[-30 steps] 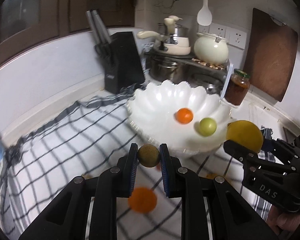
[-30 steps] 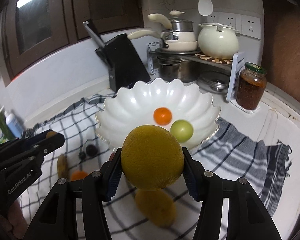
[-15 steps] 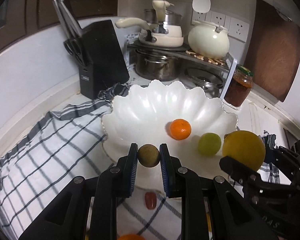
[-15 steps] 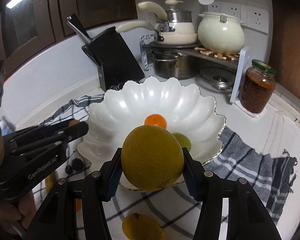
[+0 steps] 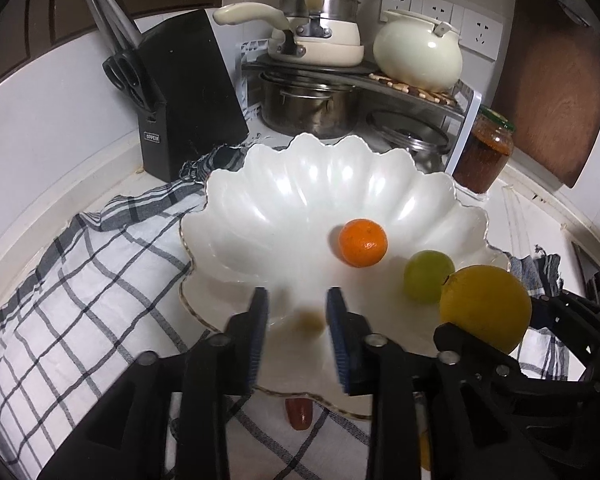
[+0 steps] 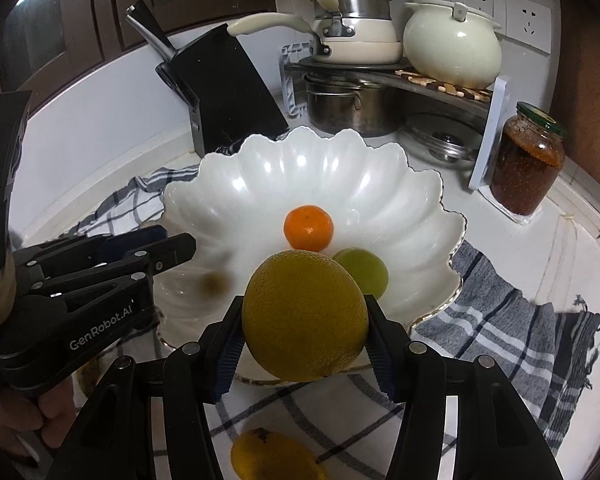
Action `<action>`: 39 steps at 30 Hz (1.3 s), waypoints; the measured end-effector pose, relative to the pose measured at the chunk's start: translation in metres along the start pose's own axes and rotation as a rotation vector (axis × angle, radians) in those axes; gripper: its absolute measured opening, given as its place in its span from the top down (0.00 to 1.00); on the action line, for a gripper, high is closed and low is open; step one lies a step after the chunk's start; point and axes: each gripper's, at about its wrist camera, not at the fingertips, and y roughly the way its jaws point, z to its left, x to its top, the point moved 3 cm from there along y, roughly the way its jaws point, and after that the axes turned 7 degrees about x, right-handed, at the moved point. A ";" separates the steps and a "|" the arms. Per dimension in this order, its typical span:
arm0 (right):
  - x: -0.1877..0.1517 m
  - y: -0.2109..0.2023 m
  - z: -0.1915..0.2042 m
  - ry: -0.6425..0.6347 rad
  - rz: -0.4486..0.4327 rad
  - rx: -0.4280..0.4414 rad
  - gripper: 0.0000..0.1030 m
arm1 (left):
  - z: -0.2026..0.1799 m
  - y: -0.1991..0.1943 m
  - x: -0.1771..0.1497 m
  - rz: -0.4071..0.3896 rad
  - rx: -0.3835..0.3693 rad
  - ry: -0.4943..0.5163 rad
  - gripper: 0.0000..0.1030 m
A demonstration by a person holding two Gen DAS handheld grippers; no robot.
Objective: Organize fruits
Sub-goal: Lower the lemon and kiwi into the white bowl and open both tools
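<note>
1. The left tongs (image 5: pixel 296 312) hung over the near side of a white scalloped bowl (image 5: pixel 300 184), their jaws opening; a small brownish fruit (image 5: pixel 308 323), blurred, showed in the gap between the blue pads (image 5: pixel 259 332), clear of both and low against the bowl's floor.
2. The right tongs (image 6: pixel 304 340) were clamped on a large yellow-orange citrus (image 6: pixel 304 314), held above the bowl's front rim.
3. Inside the bowl lay a small orange mandarin (image 6: pixel 309 227) and, just beside it, a green fruit (image 6: pixel 364 274) partly hidden behind the gripped citrus.
4. The bowl sat on a black-and-white checked cloth (image 5: pixel 80 280) spread over the surface. On that cloth, near the bowl's front edge, lay a small red fruit (image 5: pixel 299 414) and another yellow fruit (image 6: pixel 272 456).
5. A hand (image 6: pixel 28 420) gripped the left tool at the frame's edge.
6. Behind the bowl stood a black knife block (image 5: pixel 188 92), a steel pot (image 5: pixel 308 108) under a rack bearing cream cookware (image 5: pixel 418 56), and a jar of red-brown preserve (image 6: pixel 526 164).
</note>
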 end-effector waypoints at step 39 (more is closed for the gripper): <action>-0.040 -0.082 0.033 -0.052 -0.128 -0.121 0.17 | 0.025 -0.105 -0.057 -0.093 0.211 -0.028 0.23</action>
